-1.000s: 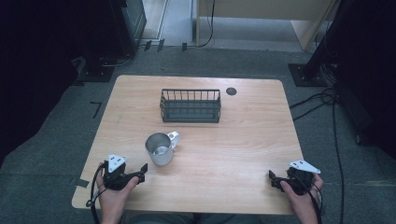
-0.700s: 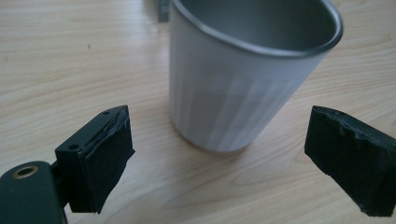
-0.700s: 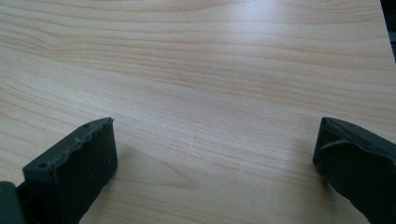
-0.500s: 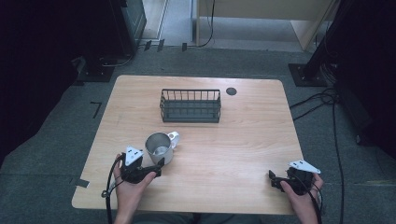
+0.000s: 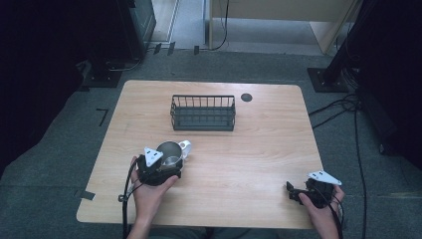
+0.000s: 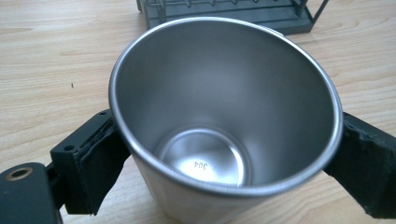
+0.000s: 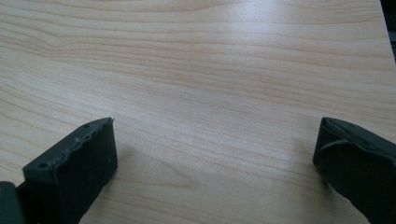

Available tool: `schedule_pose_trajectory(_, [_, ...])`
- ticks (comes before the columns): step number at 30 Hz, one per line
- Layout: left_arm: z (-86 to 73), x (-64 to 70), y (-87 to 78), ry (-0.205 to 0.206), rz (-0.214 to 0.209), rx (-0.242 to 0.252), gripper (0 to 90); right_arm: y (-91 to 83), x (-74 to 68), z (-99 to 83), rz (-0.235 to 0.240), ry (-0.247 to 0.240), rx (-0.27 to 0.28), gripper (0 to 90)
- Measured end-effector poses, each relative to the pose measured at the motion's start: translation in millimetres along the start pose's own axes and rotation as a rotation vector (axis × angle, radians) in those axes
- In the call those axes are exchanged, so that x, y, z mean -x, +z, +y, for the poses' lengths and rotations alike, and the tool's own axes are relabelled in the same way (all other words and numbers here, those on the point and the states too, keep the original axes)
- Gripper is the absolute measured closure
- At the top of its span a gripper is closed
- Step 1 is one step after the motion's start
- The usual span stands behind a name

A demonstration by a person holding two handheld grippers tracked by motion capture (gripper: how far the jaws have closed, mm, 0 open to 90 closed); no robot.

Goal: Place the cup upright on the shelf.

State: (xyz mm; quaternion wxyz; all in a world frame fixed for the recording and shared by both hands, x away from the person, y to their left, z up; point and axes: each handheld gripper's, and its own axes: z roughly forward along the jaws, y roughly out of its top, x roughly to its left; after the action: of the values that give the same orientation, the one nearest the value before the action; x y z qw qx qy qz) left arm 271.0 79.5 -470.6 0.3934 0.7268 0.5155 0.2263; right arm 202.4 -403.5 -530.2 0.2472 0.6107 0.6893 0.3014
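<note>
A wooden counter (image 5: 249, 149) is seen from above, with a person's forearms coming in from the near edge. A steel cup (image 5: 169, 153) is standing upright left of the counter's middle, its white handle (image 5: 185, 146) pointing right. The left gripper (image 5: 166, 167) is reaching the cup from the near side. In the left gripper view its two jaws are sitting against opposite sides of the cup (image 6: 224, 116), just under the rim; whether they are pressing on it, I cannot tell. The cup's mouth is facing the camera and the inside is empty. A dark wire basket (image 5: 203, 113) is standing beyond the cup, near the far edge. The right gripper (image 5: 292, 193) is resting near the counter's near right corner, jaws spread wide over bare wood.
</note>
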Motion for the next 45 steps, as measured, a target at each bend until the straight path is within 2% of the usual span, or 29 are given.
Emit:
schedule_pose_trajectory(4, [1.8,2.4,8.8,0.012,0.025,-0.013,5.4,0.0,0.0,0.0,0.0,-0.001,0.0,0.0])
schedule_pose_trajectory(9, [1.8,2.4,10.9,0.005,0.025,-0.012,5.4,0.0,0.0,0.0,0.0,-0.001,0.0,0.0])
schedule_pose_trajectory(19, [1.4,0.8,10.9,0.034,0.019,-0.005,6.5,0.0,0.0,0.0,0.0,0.0,0.0,0.0])
schedule_pose_trajectory(22, [1.8,-0.2,13.6,0.016,0.008,-0.008,5.5,0.0,0.1,0.0,0.0,-0.001,0.0,0.0])
schedule_pose_trajectory(27, [1.7,0.5,17.4,0.014,0.016,-0.016,5.2,0.0,0.0,0.0,0.0,0.0,0.0,0.0])
schedule_pose_trajectory(31, [1.8,1.9,16.5,0.045,0.033,-0.01,7.3,0.0,0.0,0.0,0.0,0.0,0.0,0.0])
schedule_pose_trajectory(36, [3.9,-2.1,15.7,0.039,0.016,-0.014,7.7,0.0,0.0,0.0,0.0,-0.001,0.0,0.0])
schedule_pose_trajectory(40, [10.9,-2.7,13.9,0.067,0.008,-0.012,7.9,0.0,0.0,0.0,0.0,0.0,0.0,0.0])
schedule_pose_trajectory(45, [23.1,-1.0,12.4,0.08,-0.011,0.002,7.9,0.0,0.0,0.0,0.0,0.0,0.0,0.0])
